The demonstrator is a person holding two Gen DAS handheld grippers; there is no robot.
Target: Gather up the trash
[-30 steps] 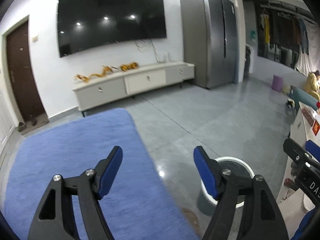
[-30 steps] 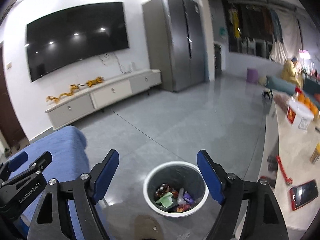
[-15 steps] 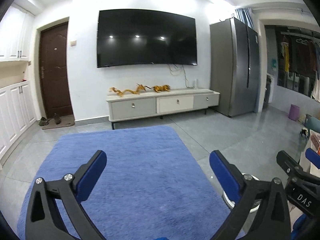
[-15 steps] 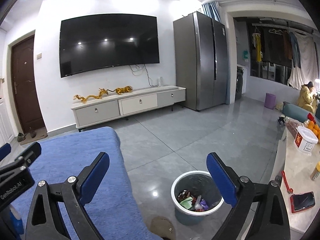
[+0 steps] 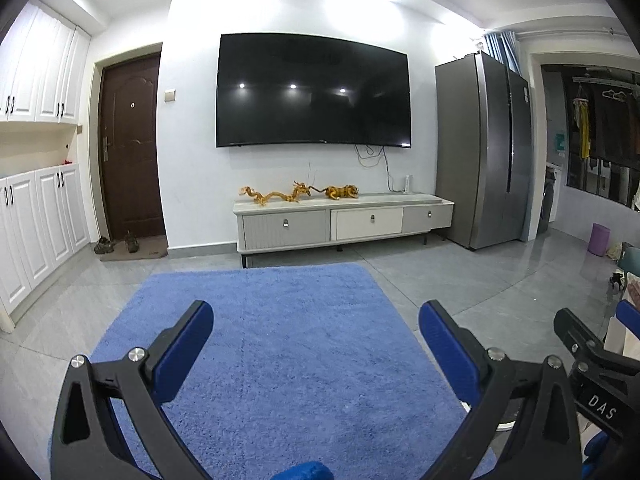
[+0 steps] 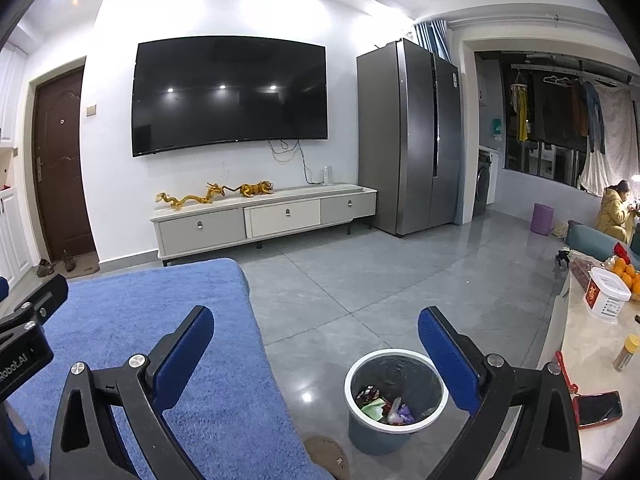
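Observation:
A grey bin with a white rim stands on the tiled floor, low in the right wrist view, with crumpled wrappers and other trash inside. My right gripper hovers above and in front of it, its jaws opening and with nothing between them. My left gripper is open and empty over the blue rug. The right gripper's side shows at the right edge of the left wrist view. The left gripper's side shows at the left edge of the right wrist view.
A TV cabinet and a tall fridge line the far wall. A pale table on the right carries a phone, a white container and oranges. A person sits far right, near a purple stool.
Both grippers opened wider and tipped up from the floor toward the far wall. The bin slid lower in the right wrist view and almost out of the left wrist view.

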